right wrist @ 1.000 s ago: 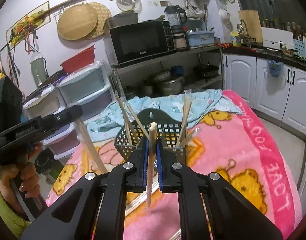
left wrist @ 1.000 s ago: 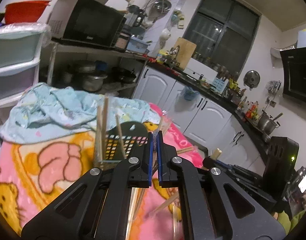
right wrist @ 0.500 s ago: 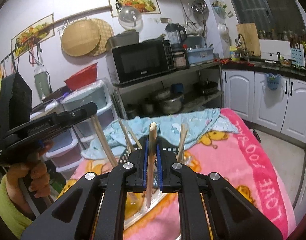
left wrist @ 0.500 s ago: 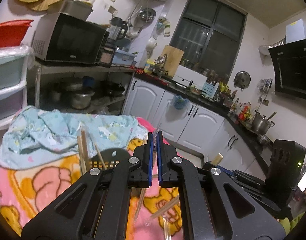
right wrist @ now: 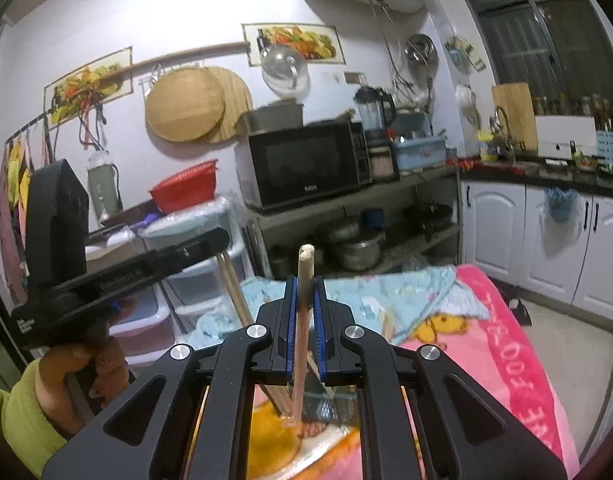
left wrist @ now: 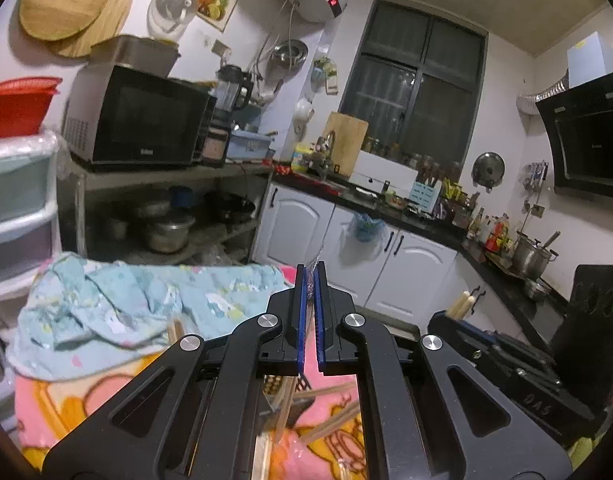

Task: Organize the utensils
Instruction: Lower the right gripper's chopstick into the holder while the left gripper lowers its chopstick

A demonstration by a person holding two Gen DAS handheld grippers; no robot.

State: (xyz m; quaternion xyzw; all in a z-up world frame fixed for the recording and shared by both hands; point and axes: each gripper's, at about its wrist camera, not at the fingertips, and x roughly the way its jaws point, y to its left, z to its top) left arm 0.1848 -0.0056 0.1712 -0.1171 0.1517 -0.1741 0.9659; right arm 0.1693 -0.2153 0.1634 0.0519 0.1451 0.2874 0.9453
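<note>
Clamping a pair of wooden chopsticks [right wrist: 303, 312] upright between its blue pads, the right gripper [right wrist: 304, 320] hangs above the pink blanket [right wrist: 502, 344]. Only this view shows the left gripper [right wrist: 210, 240] from outside, to the left, pinching another chopstick pair [right wrist: 234, 288] slanting down, with a hand [right wrist: 70, 364] on its handle. The left wrist view shows its own jaws closed on a clear wrapper sliver [left wrist: 315, 268], loose chopsticks [left wrist: 326, 392] below them on the blanket, and the right gripper's chopstick tips [left wrist: 462, 304] to the right. Beyond lies a crumpled light-blue cloth [left wrist: 126, 304].
</note>
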